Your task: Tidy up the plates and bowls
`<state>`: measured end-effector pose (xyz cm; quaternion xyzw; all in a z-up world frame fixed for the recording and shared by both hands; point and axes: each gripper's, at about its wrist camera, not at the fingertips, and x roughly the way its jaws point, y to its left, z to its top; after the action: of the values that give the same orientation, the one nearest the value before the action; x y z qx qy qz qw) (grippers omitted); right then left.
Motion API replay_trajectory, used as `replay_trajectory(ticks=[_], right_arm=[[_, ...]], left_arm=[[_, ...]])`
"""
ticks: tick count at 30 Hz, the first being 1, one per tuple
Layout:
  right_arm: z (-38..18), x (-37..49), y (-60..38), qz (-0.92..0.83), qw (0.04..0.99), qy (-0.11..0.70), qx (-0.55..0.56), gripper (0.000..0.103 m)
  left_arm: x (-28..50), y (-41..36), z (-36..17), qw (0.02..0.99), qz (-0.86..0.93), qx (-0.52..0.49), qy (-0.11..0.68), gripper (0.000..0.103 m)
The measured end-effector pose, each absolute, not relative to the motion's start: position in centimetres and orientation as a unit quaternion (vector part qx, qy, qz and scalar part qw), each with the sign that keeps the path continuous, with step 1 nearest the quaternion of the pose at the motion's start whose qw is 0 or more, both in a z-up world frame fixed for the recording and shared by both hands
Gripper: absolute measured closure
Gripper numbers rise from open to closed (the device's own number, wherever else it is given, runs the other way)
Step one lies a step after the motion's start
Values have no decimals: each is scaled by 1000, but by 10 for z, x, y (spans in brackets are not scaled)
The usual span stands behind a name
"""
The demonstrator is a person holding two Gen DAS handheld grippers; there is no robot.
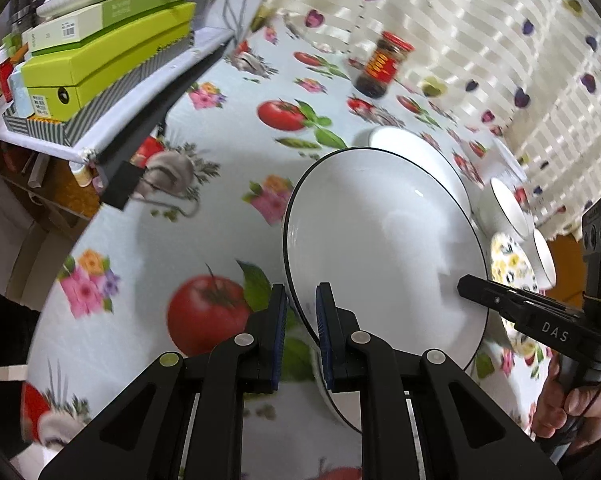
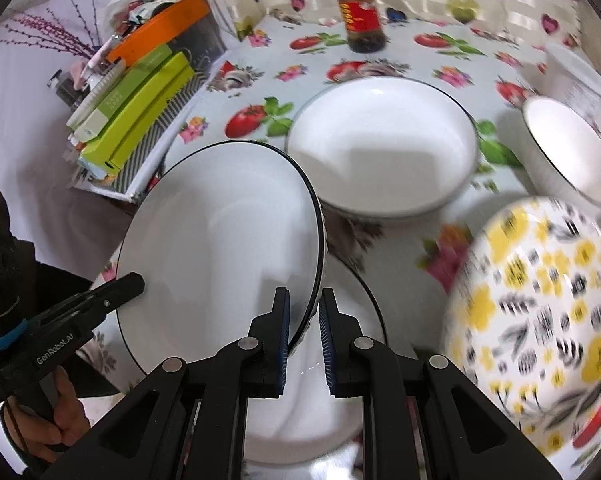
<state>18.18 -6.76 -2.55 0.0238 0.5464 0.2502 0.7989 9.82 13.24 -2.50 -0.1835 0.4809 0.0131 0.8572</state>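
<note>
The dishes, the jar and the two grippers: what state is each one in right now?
White plate: lifted, tilted, gripped at opposite rims.
Left gripper: shut on the plate's rim.
Right gripper: shut on the opposite rim.
Second white plate: flat on the table, under the lifted one.
Large white bowl: upright, empty.
Small white bowl: empty.
Flowered plate: empty.
Jar: upright, red lid on.

Red-lidded sauce jar on fruit-print tablecloth, stacked green boxes, heart-patterned curtain

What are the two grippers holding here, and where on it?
Both hold one white black-rimmed plate by its rim: the left gripper on one edge, the right gripper on the opposite edge.
</note>
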Motion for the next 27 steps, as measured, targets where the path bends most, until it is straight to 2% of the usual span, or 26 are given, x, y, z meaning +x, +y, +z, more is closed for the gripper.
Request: replay_trajectory(ticks=[18,27], right_arm=[[-45,146,-102,231,793,564,28,89],[-44,142,-93,221,803,554,-7,89]], left_arm=[[72,97,-43,847,7,-159,506,88],[70,97,-48,845,6,-158,511,87]])
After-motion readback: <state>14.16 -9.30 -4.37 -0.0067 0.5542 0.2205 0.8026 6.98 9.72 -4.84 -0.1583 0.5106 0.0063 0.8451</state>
